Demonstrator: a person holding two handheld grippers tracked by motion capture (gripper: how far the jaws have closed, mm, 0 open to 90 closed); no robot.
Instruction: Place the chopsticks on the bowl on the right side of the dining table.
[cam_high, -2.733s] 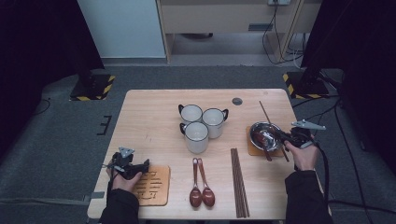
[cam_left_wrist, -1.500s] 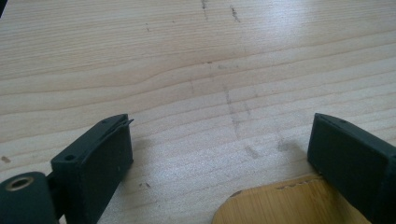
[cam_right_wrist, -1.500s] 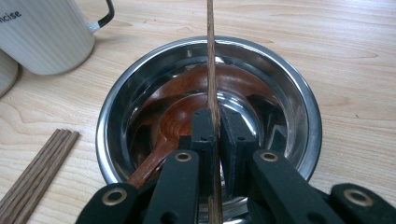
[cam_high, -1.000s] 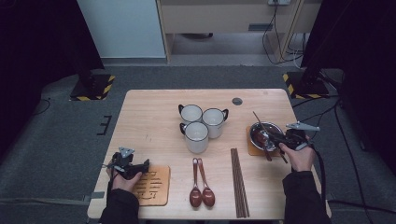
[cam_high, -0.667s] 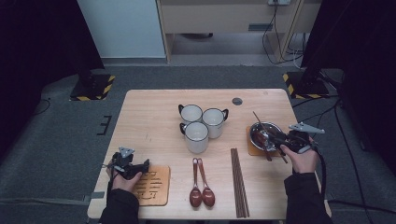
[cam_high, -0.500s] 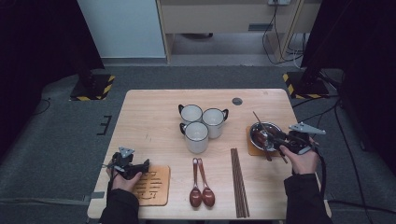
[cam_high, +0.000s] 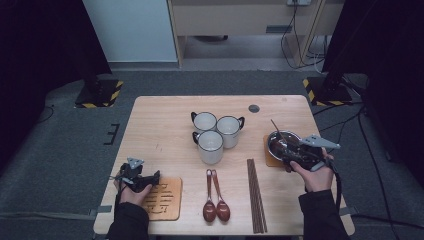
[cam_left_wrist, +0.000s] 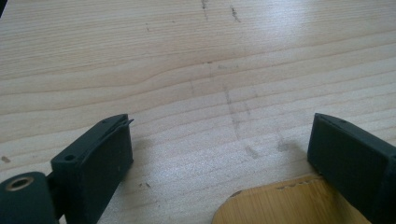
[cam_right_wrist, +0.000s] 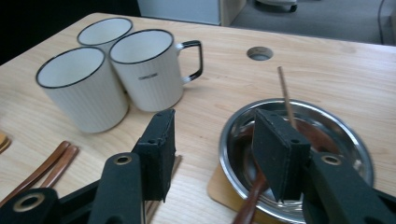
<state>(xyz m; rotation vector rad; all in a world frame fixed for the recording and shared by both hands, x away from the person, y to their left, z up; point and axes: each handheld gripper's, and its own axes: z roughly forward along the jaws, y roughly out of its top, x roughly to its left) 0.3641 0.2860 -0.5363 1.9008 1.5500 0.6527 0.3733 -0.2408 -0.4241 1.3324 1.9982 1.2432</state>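
At the left, the left gripper (cam_high: 150, 178) rests low on the table (cam_high: 165, 130), its jaws spread wide with nothing between them but bare wood and the rounded edge of a wooden coaster (cam_left_wrist: 289, 205) (it looks parked). Moving right past the three white mugs (cam_high: 216, 134), the two brown spoons (cam_high: 215, 197) and the pair of chopsticks (cam_high: 256, 195) lying on the table, the work sits with the right gripper (cam_right_wrist: 212, 149). Its jaws have just been opening and now stand partly apart, pressing on nothing; one jaw hangs over the steel bowl (cam_right_wrist: 345, 135), the other outside its rim. In the bowl, which sits on a second coaster near the right edge, lie a brown spoon (cam_right_wrist: 254, 196) and a thin stick (cam_right_wrist: 286, 95).

I judge this the release step: the spoon has been set in the bowl and let go. The spoon's long axis runs from the bowl's middle toward the camera, handle end over the near rim and pointing at the person. The next move probably calls for lifting clear without nudging that handle, then reaching left for the table's spoons.
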